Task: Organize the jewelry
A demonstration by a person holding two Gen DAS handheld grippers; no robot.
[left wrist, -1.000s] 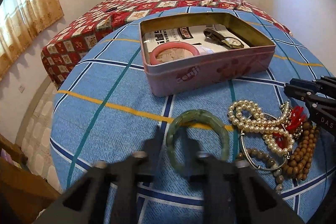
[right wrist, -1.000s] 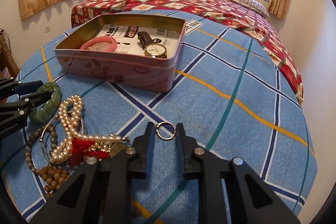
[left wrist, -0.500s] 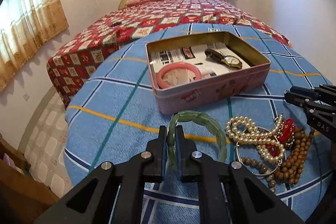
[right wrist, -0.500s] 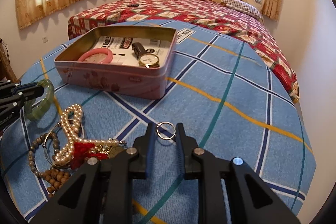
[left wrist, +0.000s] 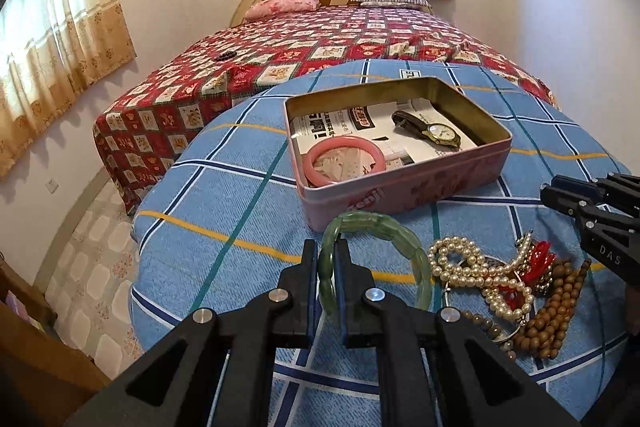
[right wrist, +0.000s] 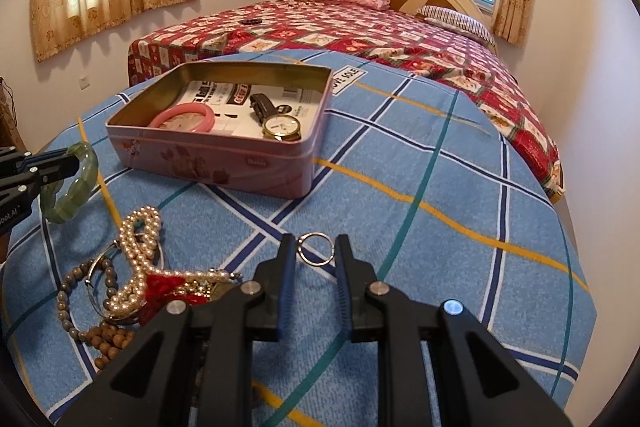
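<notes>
My left gripper (left wrist: 327, 254) is shut on a green jade bangle (left wrist: 384, 231) and holds it above the blue checked cloth, in front of the pink tin (left wrist: 404, 187). The tin holds a pink bangle (left wrist: 345, 161) and a wristwatch (left wrist: 430, 131). In the right wrist view the green bangle (right wrist: 76, 183) hangs in the left gripper (right wrist: 72, 161) at the far left. My right gripper (right wrist: 314, 249) is open, its fingers either side of a small metal ring (right wrist: 316, 247) lying on the cloth.
A heap of pearl necklace (left wrist: 476, 275), wooden beads (left wrist: 556, 311) and a red ornament (left wrist: 536, 259) lies right of the left gripper; the heap also shows in the right wrist view (right wrist: 136, 267). A bed with a red quilt (left wrist: 320, 47) stands behind the table.
My left gripper closed on the green bangle and lifted it off the cloth, rising and pulling back. My right gripper rose slightly and stays open around the ring.
</notes>
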